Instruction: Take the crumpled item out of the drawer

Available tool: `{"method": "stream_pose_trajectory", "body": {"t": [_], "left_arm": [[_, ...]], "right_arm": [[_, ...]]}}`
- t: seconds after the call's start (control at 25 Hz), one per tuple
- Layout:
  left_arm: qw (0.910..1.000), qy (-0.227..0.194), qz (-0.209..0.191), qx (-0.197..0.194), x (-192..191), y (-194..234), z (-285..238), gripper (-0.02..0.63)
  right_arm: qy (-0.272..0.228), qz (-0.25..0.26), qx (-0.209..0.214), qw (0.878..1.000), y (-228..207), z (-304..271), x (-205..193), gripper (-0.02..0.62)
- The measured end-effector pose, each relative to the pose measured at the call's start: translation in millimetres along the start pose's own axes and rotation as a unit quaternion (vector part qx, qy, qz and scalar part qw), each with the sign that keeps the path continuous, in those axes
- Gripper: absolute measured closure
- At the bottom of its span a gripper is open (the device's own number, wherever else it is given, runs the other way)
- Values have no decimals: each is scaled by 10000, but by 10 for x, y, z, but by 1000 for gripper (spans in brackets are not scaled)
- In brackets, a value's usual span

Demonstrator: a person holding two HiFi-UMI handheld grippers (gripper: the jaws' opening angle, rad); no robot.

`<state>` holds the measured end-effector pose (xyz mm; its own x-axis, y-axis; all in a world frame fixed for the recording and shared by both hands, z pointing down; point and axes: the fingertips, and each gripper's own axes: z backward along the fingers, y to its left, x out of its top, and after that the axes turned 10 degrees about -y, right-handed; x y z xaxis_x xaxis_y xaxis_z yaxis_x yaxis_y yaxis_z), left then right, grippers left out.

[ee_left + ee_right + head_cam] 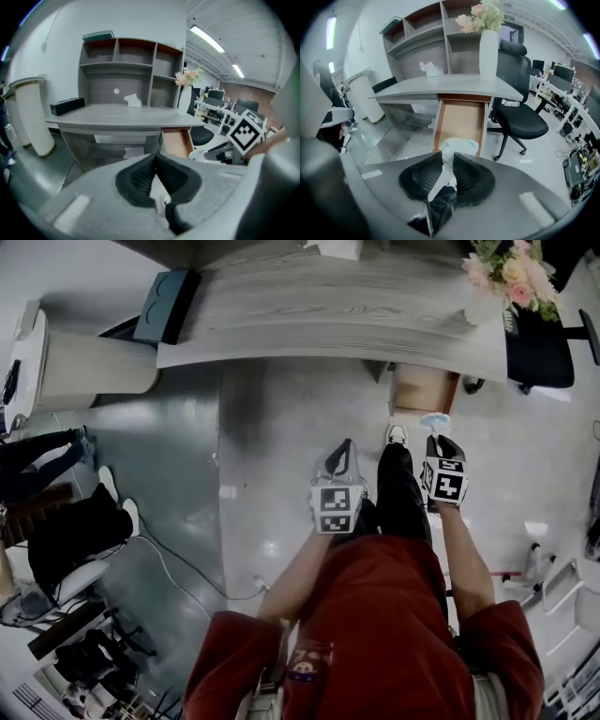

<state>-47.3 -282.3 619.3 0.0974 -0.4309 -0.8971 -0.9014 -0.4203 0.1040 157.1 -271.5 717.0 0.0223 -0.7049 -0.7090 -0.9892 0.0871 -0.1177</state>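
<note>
The crumpled item (460, 146), a white and pale blue wad, is pinched between the pads of my right gripper (449, 157). It hangs in front of the open wooden drawer (460, 123), clear of it. In the head view the crumpled item (434, 421) shows at the tip of the right gripper (439, 440), just below the drawer (424, 390). My left gripper (344, 450) is held beside it to the left. Its pads meet at the tips with nothing between them in the left gripper view, where the left gripper (155, 158) faces the desk and the drawer (176, 143).
The grey desk (440, 87) carries a white vase of flowers (488, 47) and a tissue box (432, 70). A black office chair (520, 123) stands right of the drawer. A white cylindrical bin (80, 364) stands left of the desk. A seated person (66, 535) is at far left.
</note>
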Motion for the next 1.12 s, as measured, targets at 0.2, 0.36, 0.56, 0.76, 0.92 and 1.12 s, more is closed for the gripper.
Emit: {"method": "stream_pose_trajectory", "body": {"t": [0.2,0.36,0.56,0.76,0.92,1.12], "left_arm": [[9998,-11,120,142,48,151,449,607],[9994,-137,200,259,123,276,662,607],[9989,-326,174,297,312,352,859,607],[9977,-593,68,323,597,373,1036,607],[9954,-893,-21,335,861,360,1201,607],[9903,-1327,-289,306,1085,331,1397,607]], "right_arm": [[-233,61,18,9997,246,441,111,525],[-483,-7,17,9988,363,699,247,525],[-802,-79,75,9967,520,1029,443,525],[-1240,-25,153,9922,666,1343,766,525],[-1557,22,167,9877,738,1561,986,525],[-2040,123,107,9788,800,1839,1192,525]]}}
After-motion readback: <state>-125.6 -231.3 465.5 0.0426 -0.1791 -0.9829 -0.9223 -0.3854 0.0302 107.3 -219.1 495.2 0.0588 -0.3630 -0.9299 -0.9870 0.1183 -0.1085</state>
